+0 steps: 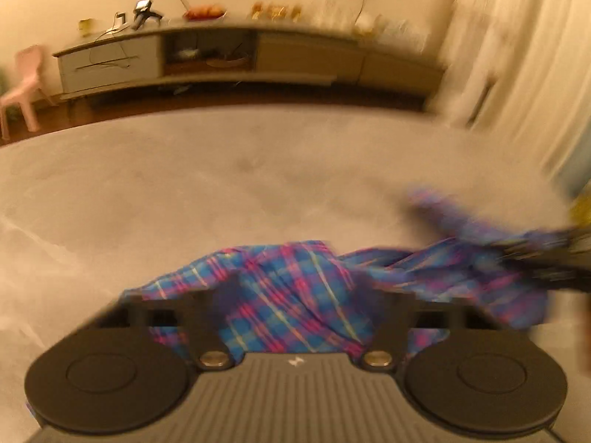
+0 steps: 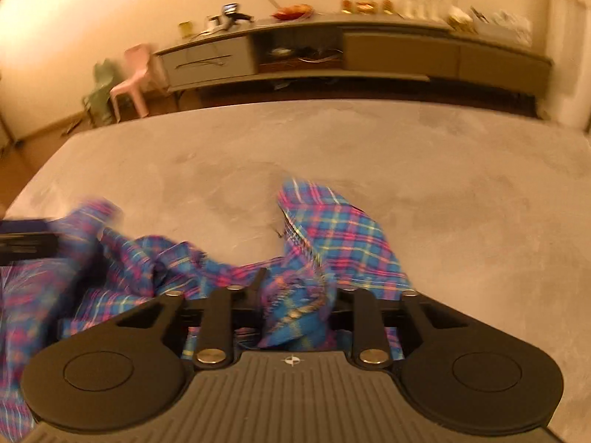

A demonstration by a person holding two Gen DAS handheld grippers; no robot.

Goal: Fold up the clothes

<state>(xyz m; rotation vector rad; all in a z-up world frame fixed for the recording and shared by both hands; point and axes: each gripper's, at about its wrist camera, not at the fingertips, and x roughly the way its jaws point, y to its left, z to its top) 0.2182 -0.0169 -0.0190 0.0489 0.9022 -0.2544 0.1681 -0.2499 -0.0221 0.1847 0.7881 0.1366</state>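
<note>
A blue, pink and yellow plaid garment point(image 1: 291, 295) lies bunched on the grey table point(image 1: 184, 192). My left gripper point(image 1: 295, 295) is shut on a fold of it; cloth covers the fingertips. In the right wrist view the same plaid garment point(image 2: 332, 229) spreads left and forward. My right gripper point(image 2: 295, 295) is shut on a bunched edge of it. The right gripper shows blurred at the right edge of the left wrist view point(image 1: 550, 258). The left gripper shows blurred at the left edge of the right wrist view point(image 2: 26, 243).
The grey table point(image 2: 443, 184) stretches ahead. Beyond its far edge stands a long low TV cabinet point(image 2: 351, 51) with small items on top. A pink plastic chair point(image 2: 133, 77) stands at the left. White curtains point(image 1: 517, 55) hang at the right.
</note>
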